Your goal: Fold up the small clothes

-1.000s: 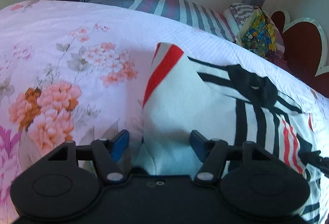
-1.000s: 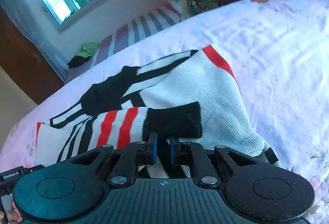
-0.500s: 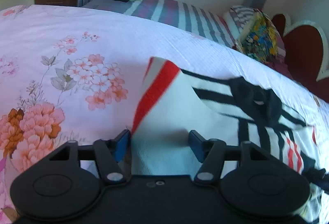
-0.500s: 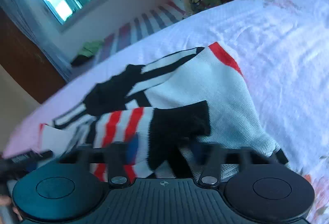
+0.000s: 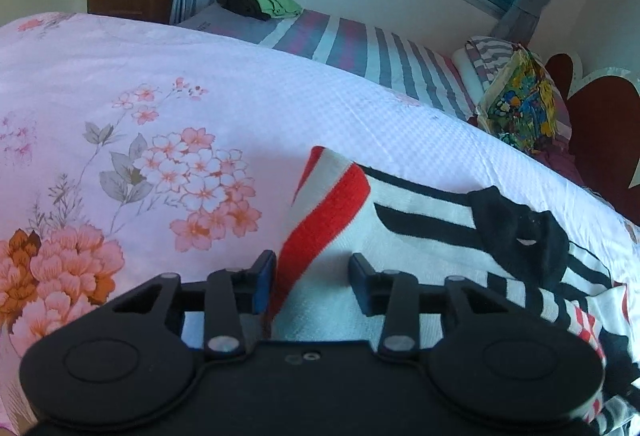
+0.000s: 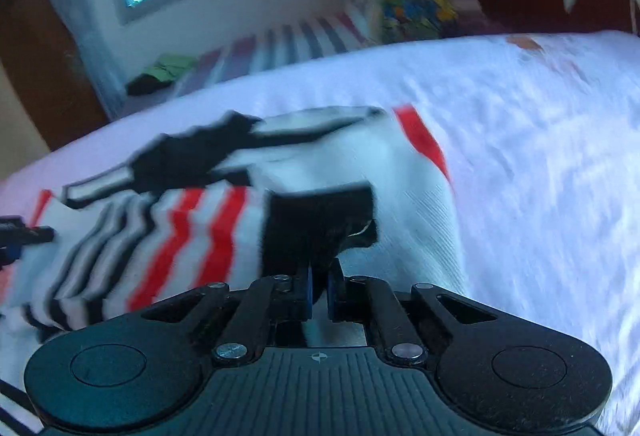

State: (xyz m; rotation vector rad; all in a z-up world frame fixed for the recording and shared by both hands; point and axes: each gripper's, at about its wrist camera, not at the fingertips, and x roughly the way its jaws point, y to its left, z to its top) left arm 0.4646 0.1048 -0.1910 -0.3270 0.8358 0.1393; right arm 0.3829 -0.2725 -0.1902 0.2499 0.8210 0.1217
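Left wrist view: the striped sweater [image 5: 420,236] lay on the floral bedspread [image 5: 200,108]; the left tool [image 5: 312,276] stood open, fingers astride the red-banded hem fold, not pinching it; right wrist view, blurred: the right tool [image 6: 319,282] was closed on the black cuff [image 6: 320,216] of a sleeve lying across the sweater's white body; a colourful pillow [image 5: 520,108] sat beyond the bed.

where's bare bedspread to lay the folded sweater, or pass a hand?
Free: floral bedspread left of the sweater's red hem; plain white bedspread right of the sweater. Crowded: the sweater middle, with left tongs open over it and right tongs pinching its black cuff.
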